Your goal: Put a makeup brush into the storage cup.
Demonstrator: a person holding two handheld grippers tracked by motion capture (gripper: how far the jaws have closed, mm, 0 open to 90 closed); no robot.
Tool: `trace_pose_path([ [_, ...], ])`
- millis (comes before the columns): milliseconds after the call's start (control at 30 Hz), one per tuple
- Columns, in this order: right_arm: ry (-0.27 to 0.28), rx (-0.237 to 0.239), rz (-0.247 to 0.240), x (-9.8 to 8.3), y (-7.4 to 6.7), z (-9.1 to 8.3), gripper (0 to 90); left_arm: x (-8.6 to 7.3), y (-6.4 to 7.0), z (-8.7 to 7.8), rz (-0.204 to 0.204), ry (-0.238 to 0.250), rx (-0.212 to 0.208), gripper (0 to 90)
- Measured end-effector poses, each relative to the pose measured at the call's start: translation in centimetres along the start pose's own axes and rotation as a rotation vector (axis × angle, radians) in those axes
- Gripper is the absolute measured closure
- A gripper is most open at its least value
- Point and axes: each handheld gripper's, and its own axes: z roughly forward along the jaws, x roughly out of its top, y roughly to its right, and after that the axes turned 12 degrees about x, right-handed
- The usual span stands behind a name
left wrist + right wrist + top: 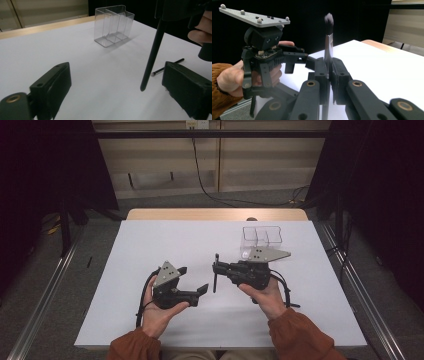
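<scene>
Holding the makeup brush (328, 45) upright above the desk (150, 250), our right gripper (218, 268) fingers clench its thin handle, so it could pivot or slip. Our left gripper (192, 281) fingers are spread, empty, and could knock it, well short of the clear organizer (262, 236).

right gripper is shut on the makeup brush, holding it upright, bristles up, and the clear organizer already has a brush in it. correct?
Not quite. The clear organizer is empty, as the left gripper view shows. The rest holds: the right gripper is shut on the makeup brush, upright with bristles up, in the right gripper view. A second thin stick lies on the table.
</scene>
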Motion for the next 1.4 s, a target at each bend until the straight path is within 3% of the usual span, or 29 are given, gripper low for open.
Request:
trace_pose_path([
  [133, -0.001, -0.010, 0.001, -0.1, 0.1, -0.3, 84.2, -0.1, -0.3, -0.4, 0.008, 0.048, -0.005, 4.3],
  [333, 0.002, -0.028, 0.000, 0.0, 0.1, -1.1, 84.2, -0.3, -1.1, -0.9, -0.004, 0.057, 0.006, 3.7],
  [767, 0.004, -0.070, -0.004, 0.0, 0.3, -2.8, 84.2, -1.1, -3.6, -3.0, -0.023, 0.085, 0.109, 3.1],
  [833, 0.006, -0.078, -0.003, 0.0, 0.4, -3.2, 84.1, -1.2, -3.9, -3.2, -0.036, 0.106, 0.108, 3.1],
  [1000, 0.011, -0.094, -0.003, 0.0, 0.5, -3.9, 84.1, -1.3, -4.2, -3.8, -0.019, 0.139, 0.097, 3.8],
  [1400, 0.020, -0.122, 0.001, -0.1, 0.7, -5.1, 84.1, -2.2, -6.0, -5.5, -0.024, 0.146, 0.127, 3.2],
])
